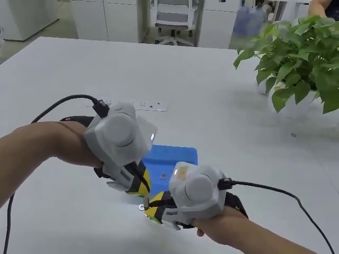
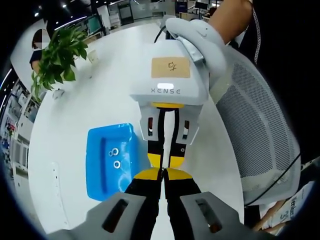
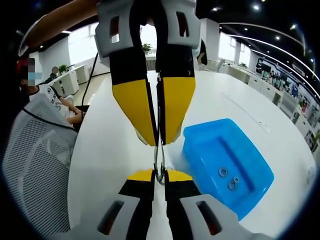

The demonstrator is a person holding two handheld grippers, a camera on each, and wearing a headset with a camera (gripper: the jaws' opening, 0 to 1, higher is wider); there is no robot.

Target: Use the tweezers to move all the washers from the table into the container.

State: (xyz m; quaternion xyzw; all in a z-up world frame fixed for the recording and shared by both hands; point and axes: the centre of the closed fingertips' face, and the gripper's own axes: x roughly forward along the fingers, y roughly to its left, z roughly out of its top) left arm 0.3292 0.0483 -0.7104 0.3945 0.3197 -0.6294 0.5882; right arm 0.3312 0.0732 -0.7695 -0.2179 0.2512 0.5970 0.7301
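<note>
Head view: the left gripper [image 1: 136, 182] and right gripper [image 1: 155, 205] meet tip to tip just beside the blue container [image 1: 183, 157], probably to pass or re-seat the tool near the work. Left gripper view: its own jaws are pressed together, with the right gripper's jaws facing them. Two washers [image 2: 117, 164] already lie in the container. Right gripper view: the tweezers [image 3: 159, 159], thin and upright, are pinched by both pairs of jaws, each closed down onto the metal.

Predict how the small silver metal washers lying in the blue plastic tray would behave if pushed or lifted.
The washers look thin and flat, so probably light and likely to slide rather than roll. Their smooth metal may slip from the thin metal tweezers. The tray walls should contain them.
</note>
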